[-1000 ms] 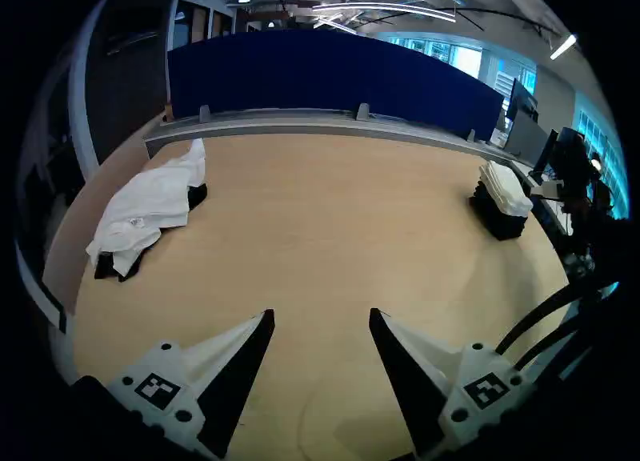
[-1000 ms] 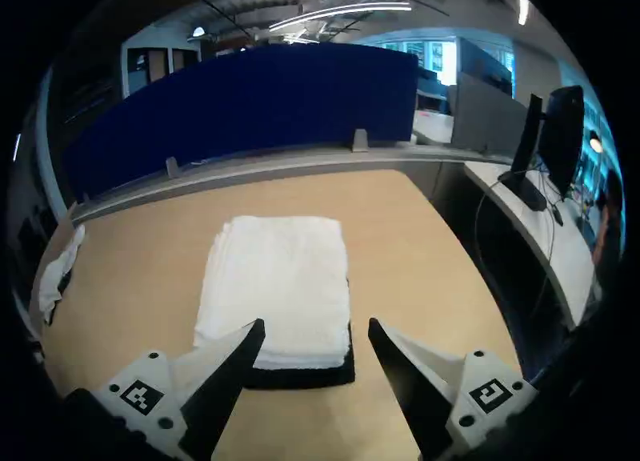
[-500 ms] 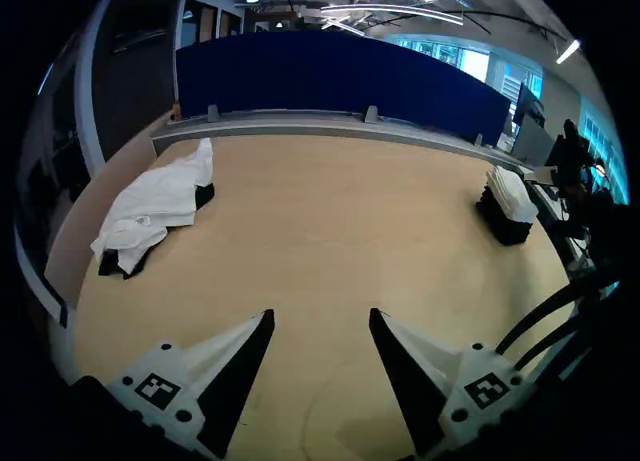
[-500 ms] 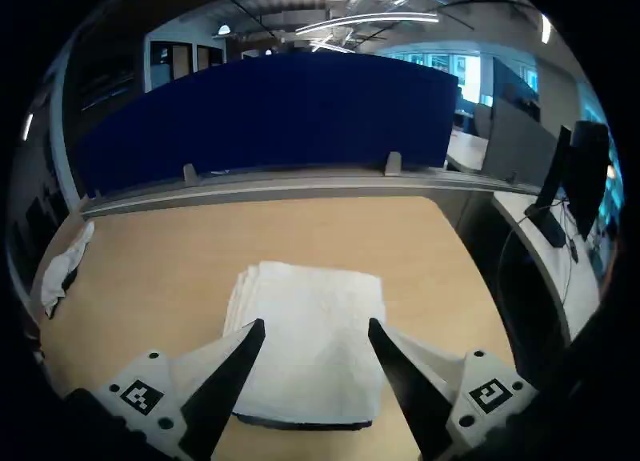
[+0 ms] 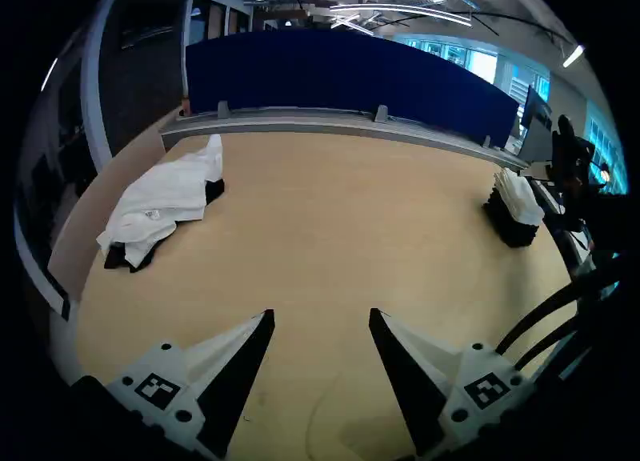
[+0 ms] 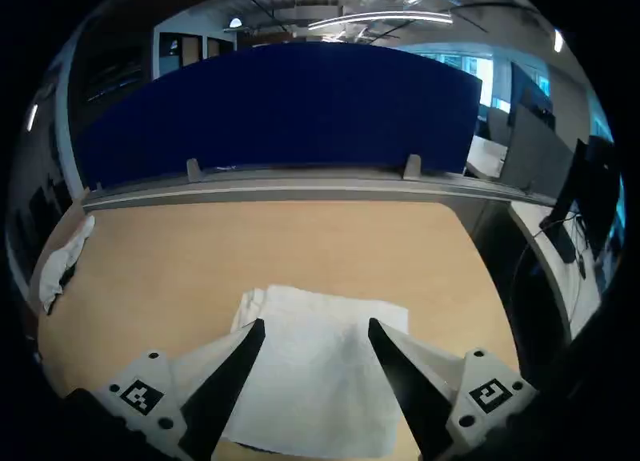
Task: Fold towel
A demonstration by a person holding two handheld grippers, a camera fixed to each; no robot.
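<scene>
My right gripper [image 6: 316, 323] hangs wide open and holds nothing. The stack [image 6: 320, 373] of folded white towels lies just below it, seen between its fingers. Far off to its left a loose towel heap [image 6: 62, 262] lies at the worktop [image 6: 240, 245] edge. My left gripper [image 5: 320, 313] is equally open and empty over bare worktop. The heap sits well ahead to its left and the stack well ahead to its right. A blue divider [image 5: 336, 69] stands beyond.

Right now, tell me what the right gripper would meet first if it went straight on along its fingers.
Most likely the folded towel stack: it lies directly ahead of the right gripper, between its open fingers, on the wooden table. The gap left is hard to judge.
</scene>
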